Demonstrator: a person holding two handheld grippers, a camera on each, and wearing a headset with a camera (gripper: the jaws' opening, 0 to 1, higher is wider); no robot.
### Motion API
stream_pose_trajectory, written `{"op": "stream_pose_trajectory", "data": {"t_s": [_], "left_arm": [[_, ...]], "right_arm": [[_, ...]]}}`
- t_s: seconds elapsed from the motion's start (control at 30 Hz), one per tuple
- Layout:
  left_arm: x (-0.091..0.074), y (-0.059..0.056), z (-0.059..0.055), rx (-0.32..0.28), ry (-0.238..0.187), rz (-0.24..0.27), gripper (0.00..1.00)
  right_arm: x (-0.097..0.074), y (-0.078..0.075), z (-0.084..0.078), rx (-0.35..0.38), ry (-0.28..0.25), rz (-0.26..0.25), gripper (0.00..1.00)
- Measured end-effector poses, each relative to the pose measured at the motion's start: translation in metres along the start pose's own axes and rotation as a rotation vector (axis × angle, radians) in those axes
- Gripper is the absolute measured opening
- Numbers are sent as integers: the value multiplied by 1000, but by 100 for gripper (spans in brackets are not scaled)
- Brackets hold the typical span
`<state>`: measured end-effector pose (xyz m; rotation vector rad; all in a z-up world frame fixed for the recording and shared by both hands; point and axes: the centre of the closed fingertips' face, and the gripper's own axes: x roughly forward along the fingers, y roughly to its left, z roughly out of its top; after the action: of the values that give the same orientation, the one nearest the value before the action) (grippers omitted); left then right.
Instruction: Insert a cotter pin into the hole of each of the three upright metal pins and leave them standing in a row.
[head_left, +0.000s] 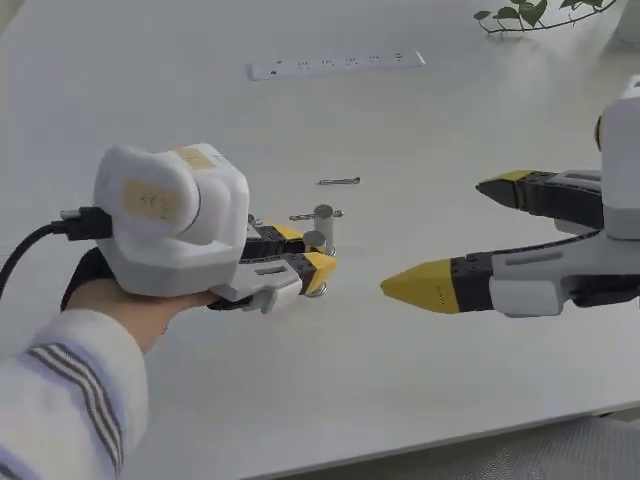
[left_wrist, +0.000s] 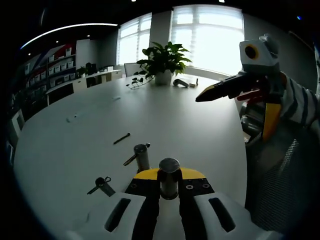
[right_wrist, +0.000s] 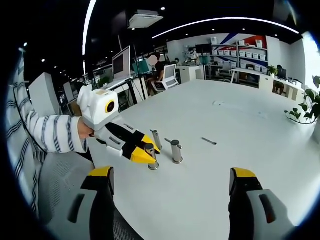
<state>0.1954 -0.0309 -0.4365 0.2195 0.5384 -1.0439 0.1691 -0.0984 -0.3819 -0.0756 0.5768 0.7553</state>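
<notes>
Gripping a metal pin (head_left: 314, 238) with the left tool (head_left: 308, 252); right tool (head_left: 432, 236) released.
Head view: the pin stands on the counter (head_left: 300, 380), the right tool well apart. Left gripper view: a second pin (left_wrist: 142, 156) stands just beyond, a loose cotter pin (left_wrist: 121, 138) farther off. Right gripper view: a third pin (right_wrist: 156, 139) stands behind.

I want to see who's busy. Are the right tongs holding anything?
No, the right tongs stand wide open with nothing between their yellow tips.
</notes>
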Motion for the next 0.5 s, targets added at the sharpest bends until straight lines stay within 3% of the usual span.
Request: {"op": "stream_pose_trajectory", "data": {"t_s": [0.17, 0.4, 0.5], "left_arm": [[4, 4, -7, -16, 15, 26, 9], [9, 3, -13, -46, 22, 26, 9], [11, 2, -14, -14, 31, 38, 9]], "right_arm": [[-1, -6, -3, 5, 7, -30, 96], [-3, -10, -10, 24, 23, -38, 95], [-2, -9, -10, 27, 23, -37, 95]]}}
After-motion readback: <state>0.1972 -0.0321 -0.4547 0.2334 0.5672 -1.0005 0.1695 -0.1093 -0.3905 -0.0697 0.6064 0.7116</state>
